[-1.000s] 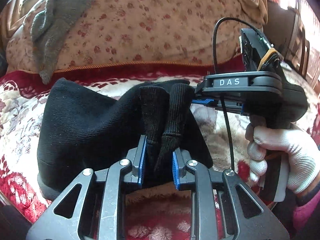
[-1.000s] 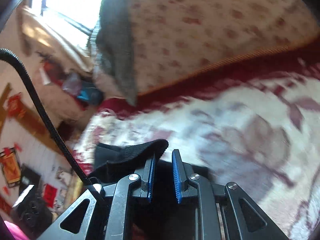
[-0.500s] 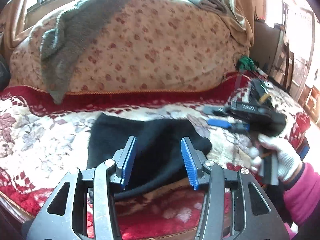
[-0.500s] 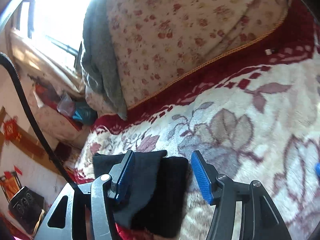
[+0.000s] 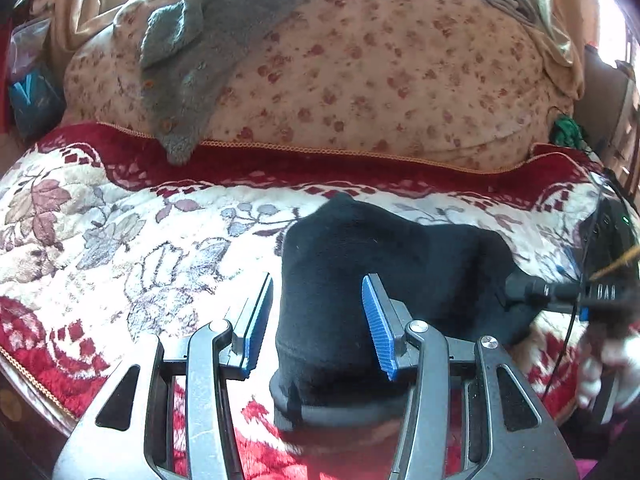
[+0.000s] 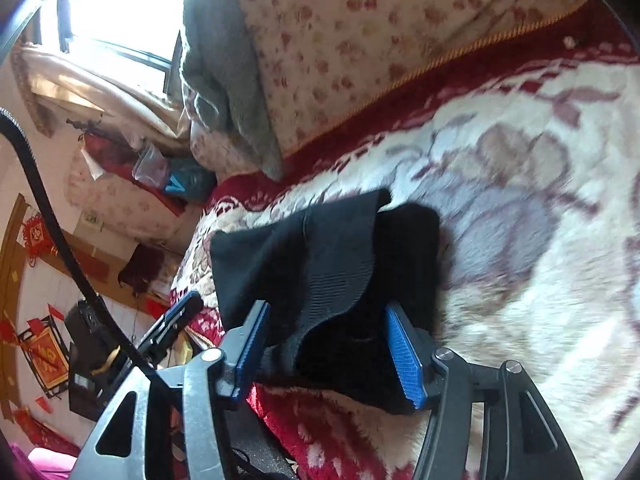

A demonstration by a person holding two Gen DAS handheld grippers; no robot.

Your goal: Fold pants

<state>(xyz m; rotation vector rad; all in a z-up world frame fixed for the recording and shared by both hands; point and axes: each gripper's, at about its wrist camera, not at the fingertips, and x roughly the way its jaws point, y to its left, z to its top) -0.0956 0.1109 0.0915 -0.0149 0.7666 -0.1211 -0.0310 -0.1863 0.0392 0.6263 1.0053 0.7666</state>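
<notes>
The black pants (image 5: 384,264) lie folded in a compact bundle on the red and cream floral blanket (image 5: 120,248). My left gripper (image 5: 318,320) is open and empty, its blue pads on either side of the bundle's near left end. In the right wrist view the pants (image 6: 340,264) lie with a ribbed cuff on top. My right gripper (image 6: 328,352) is open and empty just above their near edge. It also shows at the right edge of the left wrist view (image 5: 600,292), held by a white-gloved hand.
A floral cushion (image 5: 360,72) backs the blanket, with a grey garment (image 5: 188,60) draped over its left side. The blanket's front edge is near the bottom left (image 5: 40,392). Clutter and red decorations (image 6: 44,352) stand beyond the bed's left end.
Both grippers were shut on the pants' cuffs a second ago. They have opened and let go, and the pants now lie on the blanket. Both grippers pulled back a little.
</notes>
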